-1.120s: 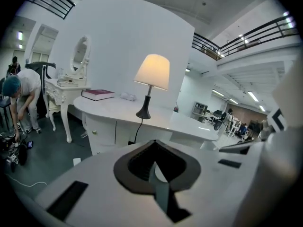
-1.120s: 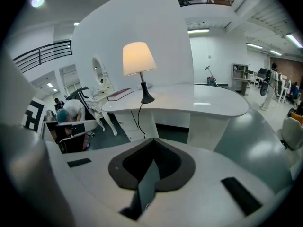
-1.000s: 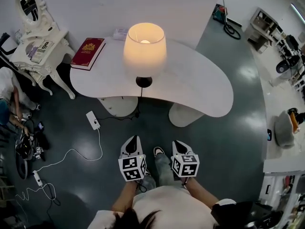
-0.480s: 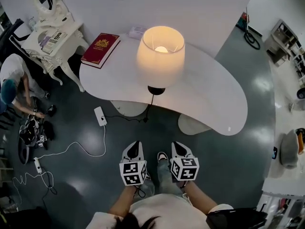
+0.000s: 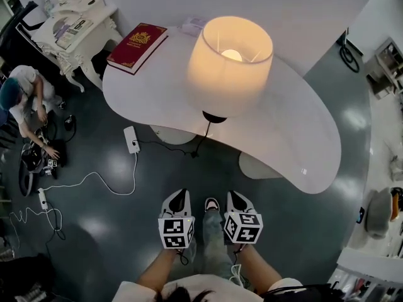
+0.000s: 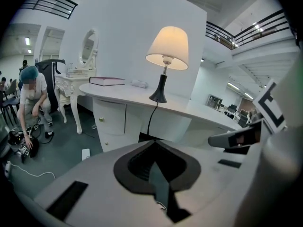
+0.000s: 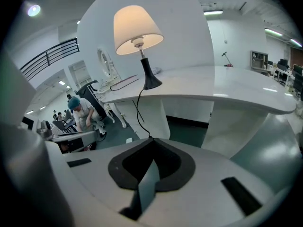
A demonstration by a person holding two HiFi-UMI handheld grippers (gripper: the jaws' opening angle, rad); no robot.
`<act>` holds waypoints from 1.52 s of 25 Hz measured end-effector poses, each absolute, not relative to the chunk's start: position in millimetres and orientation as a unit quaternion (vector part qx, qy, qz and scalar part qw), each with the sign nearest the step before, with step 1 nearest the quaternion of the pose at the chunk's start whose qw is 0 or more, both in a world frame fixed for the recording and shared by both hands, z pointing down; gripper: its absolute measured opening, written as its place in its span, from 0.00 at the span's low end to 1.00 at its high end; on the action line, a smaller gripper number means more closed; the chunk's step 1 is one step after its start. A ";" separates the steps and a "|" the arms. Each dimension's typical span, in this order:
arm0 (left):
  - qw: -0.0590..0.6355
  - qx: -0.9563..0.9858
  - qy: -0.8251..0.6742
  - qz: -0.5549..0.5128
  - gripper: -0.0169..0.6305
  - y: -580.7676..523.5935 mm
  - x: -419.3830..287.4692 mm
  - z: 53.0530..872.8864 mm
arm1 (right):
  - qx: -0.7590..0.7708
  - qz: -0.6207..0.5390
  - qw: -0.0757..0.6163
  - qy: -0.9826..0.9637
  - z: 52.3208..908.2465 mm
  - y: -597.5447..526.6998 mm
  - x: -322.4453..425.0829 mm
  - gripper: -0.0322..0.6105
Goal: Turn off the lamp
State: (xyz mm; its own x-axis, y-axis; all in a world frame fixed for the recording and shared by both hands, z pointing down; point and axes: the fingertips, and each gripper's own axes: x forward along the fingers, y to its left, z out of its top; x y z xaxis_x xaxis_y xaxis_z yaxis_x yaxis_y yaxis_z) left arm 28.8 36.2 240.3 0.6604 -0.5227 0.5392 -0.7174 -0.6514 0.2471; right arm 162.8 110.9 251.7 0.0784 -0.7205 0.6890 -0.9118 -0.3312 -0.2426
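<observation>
The lamp (image 5: 230, 65) is lit and is the warmest, brightest thing in every view. Its shade (image 5: 217, 80) glows amber, and from above the bulb (image 5: 232, 55) is a near-white hot spot. Around it the room is lit evenly and coolly from overhead, so the white table (image 5: 302, 137) under the lamp looks pale, with hardly any shadow. The dark glossy floor (image 5: 94, 231) in front of the lamp carries soft patches of glare. Both gripper views bow straight lines around the lamp and fall to black at the corners. Below the lamp, the left gripper (image 6: 152, 143) and right gripper (image 7: 152, 141) look soft and out of focus.
</observation>
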 end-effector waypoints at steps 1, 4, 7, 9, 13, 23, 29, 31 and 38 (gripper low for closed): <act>0.229 0.880 -0.354 0.218 0.04 35.8 28.8 248.4 | 0.723 0.380 0.128 -0.563 259.1 109.9 164.8 0.05; 0.237 0.873 -0.363 0.222 0.04 33.5 25.9 274.9 | 0.720 0.387 0.130 -0.561 284.5 106.8 166.9 0.05; 0.237 0.871 -0.364 0.229 0.04 30.3 24.4 303.5 | 0.718 0.396 0.126 -0.558 313.1 105.5 166.0 0.05; 0.238 0.871 -0.364 0.230 0.04 30.1 26.5 324.8 | 0.717 0.404 0.128 -0.553 335.4 108.3 167.1 0.05; 0.252 0.865 -0.368 0.232 0.04 30.1 29.4 377.2 | 0.714 0.420 0.135 -0.544 386.2 112.0 168.8 0.05; 0.254 0.873 -0.348 0.231 0.04 34.2 34.9 491.3 | 0.725 0.428 0.114 -0.527 497.5 99.5 163.9 0.05; 0.222 0.888 -0.325 0.238 0.04 36.0 38.6 531.2 | 0.724 0.439 0.105 -0.522 541.1 98.7 158.8 0.05; 0.215 0.889 -0.324 0.241 0.04 33.4 39.1 539.9 | 0.721 0.439 0.109 -0.524 548.1 100.0 156.9 0.05; 0.194 0.901 -0.308 0.235 0.04 13.1 59.2 541.3 | 0.714 0.438 0.121 -0.533 551.4 95.2 156.3 0.05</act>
State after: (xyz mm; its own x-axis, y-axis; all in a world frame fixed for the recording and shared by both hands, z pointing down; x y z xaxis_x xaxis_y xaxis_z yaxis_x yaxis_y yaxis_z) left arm 59.2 13.1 541.3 0.7002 -0.4640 0.5426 -0.6459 -0.7354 0.2047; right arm 156.3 95.2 551.4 0.0482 -0.6543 0.7547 -0.8670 -0.4026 -0.2936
